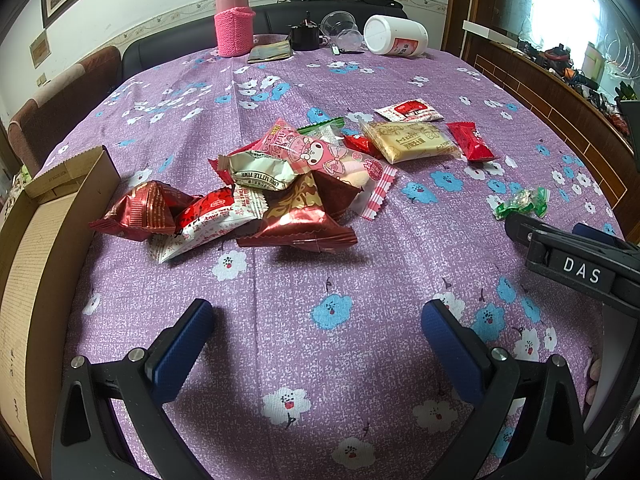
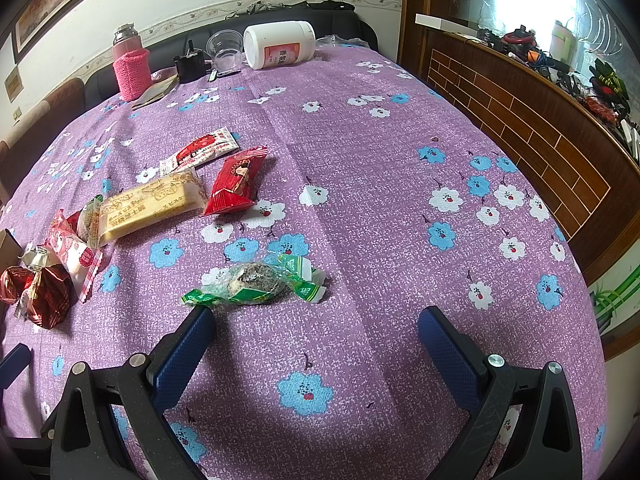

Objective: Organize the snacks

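Both the left gripper and right gripper hover over the worktop with jaws spread and empty, the green-wrapped sweet just ahead of the right jaws probably next, while only the left view shows the cardboard box beside the farther snack pile.

1. The left wrist view looks low and forward across the purple flowered cloth-covered worktop, with the heap of wrapped snacks near at 12 o'clock.
2. The right wrist view faces likewise, with the heap at 9 o'clock.
3. Both show the green-wrapped sesame sweet and the pink knit-sleeved flask.
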`<state>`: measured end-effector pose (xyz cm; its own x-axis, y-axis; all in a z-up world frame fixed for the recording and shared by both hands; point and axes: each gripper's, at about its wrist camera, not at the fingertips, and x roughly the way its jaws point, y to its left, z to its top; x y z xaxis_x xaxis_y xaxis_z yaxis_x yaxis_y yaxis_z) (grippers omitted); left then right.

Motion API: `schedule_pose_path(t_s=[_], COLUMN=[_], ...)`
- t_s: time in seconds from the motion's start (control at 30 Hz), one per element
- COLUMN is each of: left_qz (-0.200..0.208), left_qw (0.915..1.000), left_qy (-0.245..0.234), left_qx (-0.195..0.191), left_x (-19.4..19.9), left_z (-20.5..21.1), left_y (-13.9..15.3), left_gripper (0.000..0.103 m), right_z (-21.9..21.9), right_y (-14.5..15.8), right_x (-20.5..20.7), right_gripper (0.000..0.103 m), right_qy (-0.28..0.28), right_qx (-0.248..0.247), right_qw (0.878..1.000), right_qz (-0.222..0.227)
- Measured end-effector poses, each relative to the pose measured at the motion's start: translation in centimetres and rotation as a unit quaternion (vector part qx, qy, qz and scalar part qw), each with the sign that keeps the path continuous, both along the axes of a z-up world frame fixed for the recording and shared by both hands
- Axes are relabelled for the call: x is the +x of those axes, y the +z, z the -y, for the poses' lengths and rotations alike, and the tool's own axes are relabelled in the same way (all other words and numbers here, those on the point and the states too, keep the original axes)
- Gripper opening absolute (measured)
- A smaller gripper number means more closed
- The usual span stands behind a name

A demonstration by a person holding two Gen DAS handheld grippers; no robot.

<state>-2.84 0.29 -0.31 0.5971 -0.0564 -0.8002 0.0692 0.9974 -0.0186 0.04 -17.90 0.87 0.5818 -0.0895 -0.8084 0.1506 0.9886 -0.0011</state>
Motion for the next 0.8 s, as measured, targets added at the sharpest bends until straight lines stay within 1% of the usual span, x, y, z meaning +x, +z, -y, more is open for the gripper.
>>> schedule_pose_path(t_s=[0.03,0.1,0.27,0.33,0.5,0.57,0.67,0.7,0.73,0.77,0.8], left_qz=[-0.014,-0.014,-0.016,-0.031,-0.022,-0.025,-0.028,-0.031,-0.038,-0.046,-0.048], left_qw=[0.9999,0.9997,0.9994,0.9990,0.9993,0.9991,0.9992,0.9993,0.9992,0.9987,0.9987], left_qy=[0.008,0.022,0.031,0.031,0.030,0.030,0.022,0.013,-0.005,-0.013,-0.018], left_qx=[0.001,0.002,0.002,0.010,0.008,0.019,0.016,0.013,0.014,0.016,0.010], left_x=[0.1,0.2,0.3,0.4,0.4,0.2,0.0,-0.1,-0.2,-0.6,-1.5], left_z=[0.0,0.2,0.3,0.4,0.3,0.4,0.4,0.5,0.6,0.5,0.1], left_y=[0.2,0.2,0.2,0.3,0.2,0.2,0.3,0.3,0.4,0.5,1.1], left_gripper=[0.103,0.103,0.103,0.103,0.103,0.103,0.103,0.103,0.103,0.101,0.087], right_z=[0.0,0.0,0.0,0.0,0.0,0.0,0.0,0.0,0.0,0.0,0.0], right_y=[0.0,0.0,0.0,0.0,0.0,0.0,0.0,0.0,0.0,0.0,0.0], right_x=[0.0,0.0,0.0,0.0,0.0,0.0,0.0,0.0,0.0,0.0,0.0], right_gripper=[0.102,0.102,0.102,0.102,0.102,0.102,0.102,0.102,0.102,0.102,0.102], right_qy=[0.000,0.000,0.000,0.000,0.000,0.000,0.000,0.000,0.000,0.000,0.000], right_qx=[0.000,0.000,0.000,0.000,0.000,0.000,0.000,0.000,0.000,0.000,0.000], right_qw=[1.000,1.000,1.000,1.000,1.000,1.000,1.000,1.000,1.000,1.000,1.000], right_qz=[0.000,0.000,0.000,0.000,0.000,0.000,0.000,0.000,0.000,0.000,0.000])
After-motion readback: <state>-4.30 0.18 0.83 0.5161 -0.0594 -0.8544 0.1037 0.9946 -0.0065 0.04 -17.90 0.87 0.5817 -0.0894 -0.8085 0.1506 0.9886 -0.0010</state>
